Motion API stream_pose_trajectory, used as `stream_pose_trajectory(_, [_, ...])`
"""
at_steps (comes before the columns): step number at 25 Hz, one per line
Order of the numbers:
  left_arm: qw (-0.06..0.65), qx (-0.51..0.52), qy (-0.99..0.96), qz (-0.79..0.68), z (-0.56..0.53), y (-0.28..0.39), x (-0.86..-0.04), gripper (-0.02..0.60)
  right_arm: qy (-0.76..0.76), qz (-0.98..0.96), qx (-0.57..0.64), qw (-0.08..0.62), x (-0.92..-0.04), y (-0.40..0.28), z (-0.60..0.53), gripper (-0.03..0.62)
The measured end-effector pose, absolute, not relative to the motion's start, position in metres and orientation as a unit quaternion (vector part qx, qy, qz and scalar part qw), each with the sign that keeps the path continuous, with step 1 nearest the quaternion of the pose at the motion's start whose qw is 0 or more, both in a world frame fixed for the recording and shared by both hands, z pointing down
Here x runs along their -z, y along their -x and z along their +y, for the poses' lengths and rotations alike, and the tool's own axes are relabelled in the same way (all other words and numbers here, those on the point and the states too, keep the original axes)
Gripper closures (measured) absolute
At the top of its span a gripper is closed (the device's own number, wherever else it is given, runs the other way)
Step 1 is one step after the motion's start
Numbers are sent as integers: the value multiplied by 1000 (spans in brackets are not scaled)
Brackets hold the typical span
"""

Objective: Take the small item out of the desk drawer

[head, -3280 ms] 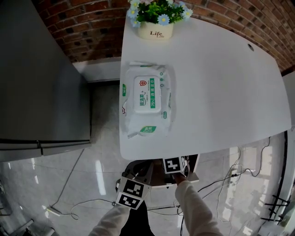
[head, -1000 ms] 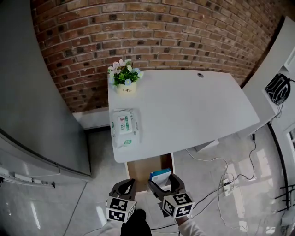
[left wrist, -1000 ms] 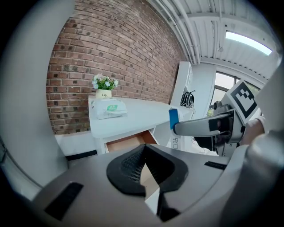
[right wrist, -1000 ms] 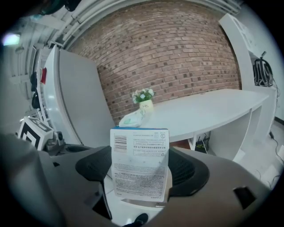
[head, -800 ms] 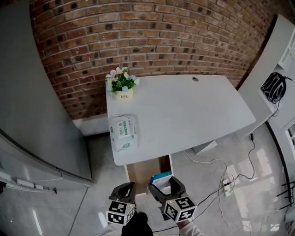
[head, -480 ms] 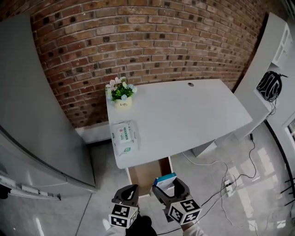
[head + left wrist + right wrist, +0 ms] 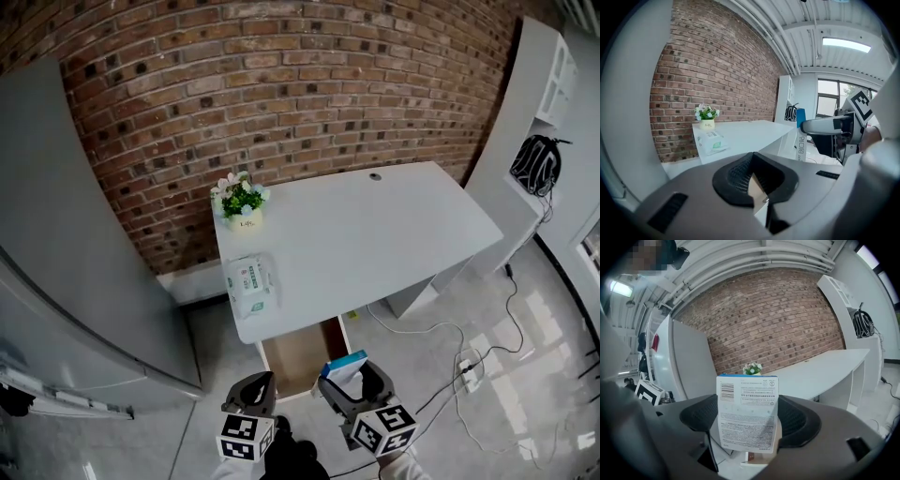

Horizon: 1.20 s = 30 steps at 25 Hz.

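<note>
Cardboard is what the small box looks to be made of. In the head view it stands upright, blue end up, clamped in the jaws of the right gripper. It is clear of the open drawer, which juts out from under the front edge of the white desk. The left gripper hangs just beside it, over the floor. A wipes pack and a flower pot sit on the desk's left side.

The left gripper view shows its own jaws together with nothing between them. The right gripper is off to the side, with the box's blue edge showing.

In the right gripper view the box fills the gap, printed face toward the camera and a pad against each narrow side.

It is probably light and fairly stiff, but hollow, so a hard squeeze could dent it. The glossy print may slip. The narrow sides, gripped low near the middle, seem the soundest hold.
</note>
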<state>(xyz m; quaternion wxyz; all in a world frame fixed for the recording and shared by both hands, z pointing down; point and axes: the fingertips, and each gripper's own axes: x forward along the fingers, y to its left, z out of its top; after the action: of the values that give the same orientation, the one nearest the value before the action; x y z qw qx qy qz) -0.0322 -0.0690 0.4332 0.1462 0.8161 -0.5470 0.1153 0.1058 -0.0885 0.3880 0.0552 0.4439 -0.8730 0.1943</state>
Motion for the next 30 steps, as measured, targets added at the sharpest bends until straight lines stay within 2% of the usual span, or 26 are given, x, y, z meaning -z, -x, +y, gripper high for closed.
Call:
stream_pose_trajectory(17, [116,-95,-830,-538,-63,0,-390,565,-446,-871,-205,-7,-356,-143,-70,184])
stream_pose_trajectory(30, [104,-87,-829,-542,-69,-2,-378,565,-461,-872,-162,26,-354,-147,-75,186])
